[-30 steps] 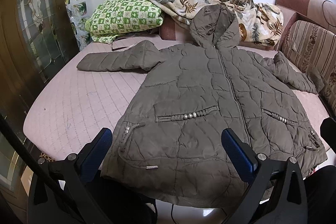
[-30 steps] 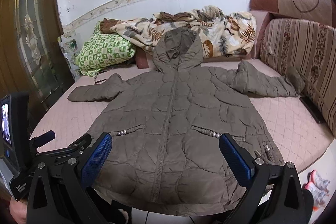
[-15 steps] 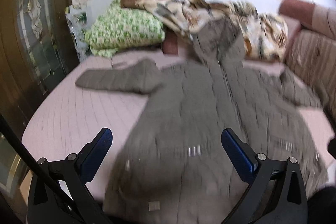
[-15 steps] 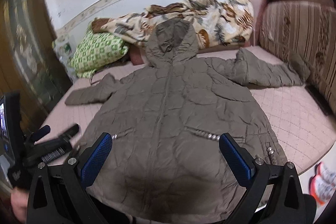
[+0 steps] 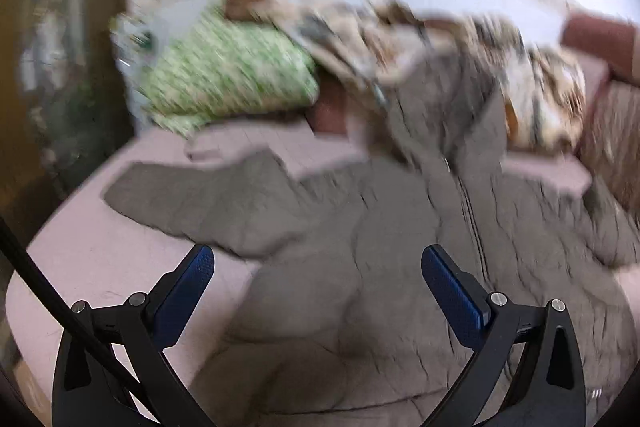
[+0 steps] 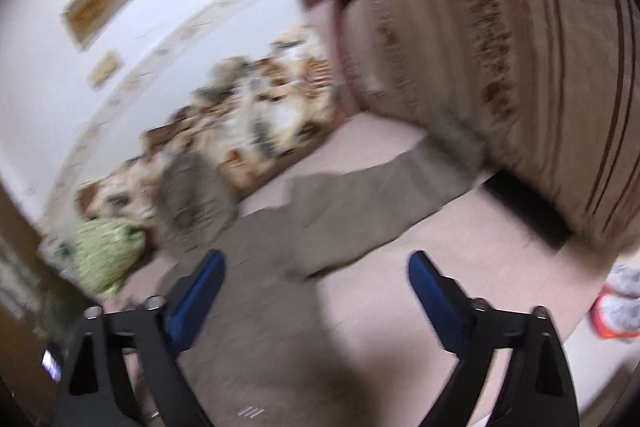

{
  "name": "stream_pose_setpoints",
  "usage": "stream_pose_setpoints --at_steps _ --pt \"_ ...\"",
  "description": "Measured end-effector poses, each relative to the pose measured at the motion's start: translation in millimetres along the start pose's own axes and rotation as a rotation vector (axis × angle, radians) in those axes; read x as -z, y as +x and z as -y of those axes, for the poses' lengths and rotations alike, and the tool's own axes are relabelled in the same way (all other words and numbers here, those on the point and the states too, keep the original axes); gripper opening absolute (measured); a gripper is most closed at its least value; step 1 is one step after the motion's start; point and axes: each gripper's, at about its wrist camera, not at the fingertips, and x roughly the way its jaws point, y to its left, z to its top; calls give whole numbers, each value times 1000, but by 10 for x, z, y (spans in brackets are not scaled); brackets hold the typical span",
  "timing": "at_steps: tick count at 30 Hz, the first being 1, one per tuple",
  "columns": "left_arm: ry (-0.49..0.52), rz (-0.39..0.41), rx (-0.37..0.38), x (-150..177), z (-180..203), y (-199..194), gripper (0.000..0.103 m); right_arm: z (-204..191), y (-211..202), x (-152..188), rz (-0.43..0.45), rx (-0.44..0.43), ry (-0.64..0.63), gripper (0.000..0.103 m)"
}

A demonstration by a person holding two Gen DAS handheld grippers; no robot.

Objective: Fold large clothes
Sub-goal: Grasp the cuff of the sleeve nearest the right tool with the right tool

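Note:
A large grey-brown quilted hooded jacket (image 5: 360, 267) lies spread flat, front up, on a pink quilted bed (image 5: 100, 255). Both views are blurred by motion. My left gripper (image 5: 318, 261) is open and empty above the jacket's left side, near its outstretched left sleeve (image 5: 192, 203). My right gripper (image 6: 316, 267) is open and empty above the jacket's right side (image 6: 256, 327), with the right sleeve (image 6: 360, 203) stretched out ahead toward the sofa cushion. The hood (image 6: 192, 187) lies against the bedding at the back.
A green patterned pillow (image 5: 224, 75) and a leaf-print blanket (image 5: 400, 43) lie along the back wall. A striped sofa cushion (image 6: 500, 67) stands at the right. A shoe (image 6: 620, 303) is on the floor off the bed's right edge.
Both grippers have moved forward over the jacket; the left view now faces the left sleeve and the right view has swung right toward the right sleeve. Both stay open.

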Motion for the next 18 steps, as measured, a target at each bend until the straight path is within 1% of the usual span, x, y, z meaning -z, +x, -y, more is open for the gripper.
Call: stream_pose_setpoints --at_steps 1,2,3,5,7,9,11,12,14,18 --pt "-2 -19 44 -25 14 91 103 133 112 -111 -8 18 13 76" --pt "-1 -18 51 -30 21 134 103 268 253 -218 -23 50 26 71" --pt "13 -20 48 -33 53 198 103 386 383 -300 -34 85 33 70" --pt "54 -56 64 -34 147 338 103 627 628 -432 -36 137 52 70" --pt "78 -95 97 -16 249 463 103 878 880 -531 -46 190 94 70" --pt "106 -115 126 9 346 520 103 1045 1094 -563 -63 211 115 69" --pt "132 -114 137 42 424 514 103 1166 1301 -634 -73 258 116 68" --pt "145 -105 138 56 456 502 103 1206 1342 -632 -75 267 115 68" --pt "180 -83 125 92 532 489 103 1278 1482 -674 -84 302 114 68" --pt "203 -79 133 135 634 510 103 1350 1723 -752 -92 364 74 68"
